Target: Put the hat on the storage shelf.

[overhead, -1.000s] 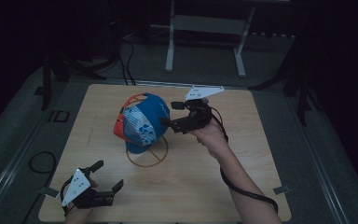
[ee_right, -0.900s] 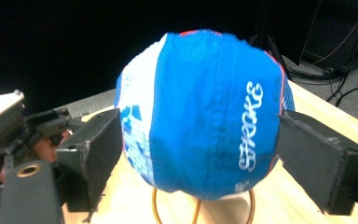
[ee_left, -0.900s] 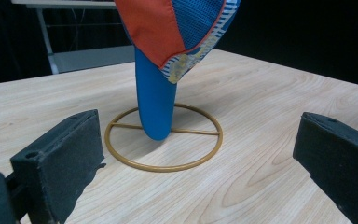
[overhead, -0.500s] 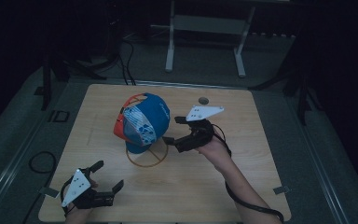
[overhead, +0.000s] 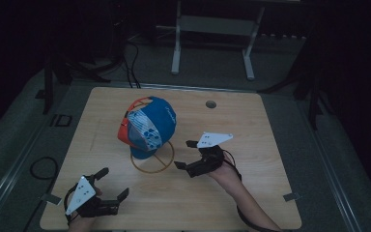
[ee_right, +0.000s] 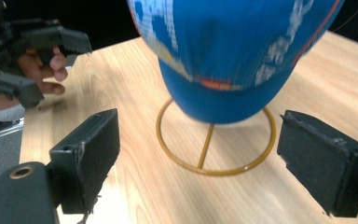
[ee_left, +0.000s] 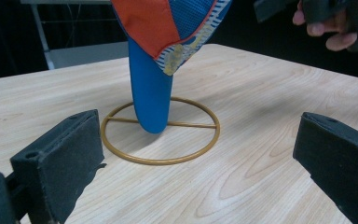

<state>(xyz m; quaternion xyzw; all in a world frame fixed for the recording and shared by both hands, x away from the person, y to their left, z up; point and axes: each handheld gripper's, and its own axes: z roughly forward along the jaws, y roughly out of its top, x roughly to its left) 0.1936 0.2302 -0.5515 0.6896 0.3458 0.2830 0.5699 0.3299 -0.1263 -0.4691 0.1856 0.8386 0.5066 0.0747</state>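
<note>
Because the left tongs [overhead: 110, 183] are waiting at the near left corner of the light wooden table [overhead: 270, 125], their jaws are standing wide apart with nothing between them, and they are pointing toward the middle of the table. I think this hand is keeping ready while the other one is working.

Further to the right, the blue, orange and white patterned baseball cap [overhead: 147, 126] is hanging on a thin golden wire stand with a round ring base [overhead: 152, 163], near the centre of the table. The stand is carrying the cap above the wood, so the blue brim [ee_left: 150, 95] is pointing down into the ring without lying on the table; this is leaving the cap free to be taken from the side.

At the right, the right tongs [overhead: 187, 155] are hanging just beside the ring, apart from the cap. Their jaws have just been opening and are now standing wide, empty, and facing the lower edge of the cap, probably to grasp it there.
</note>
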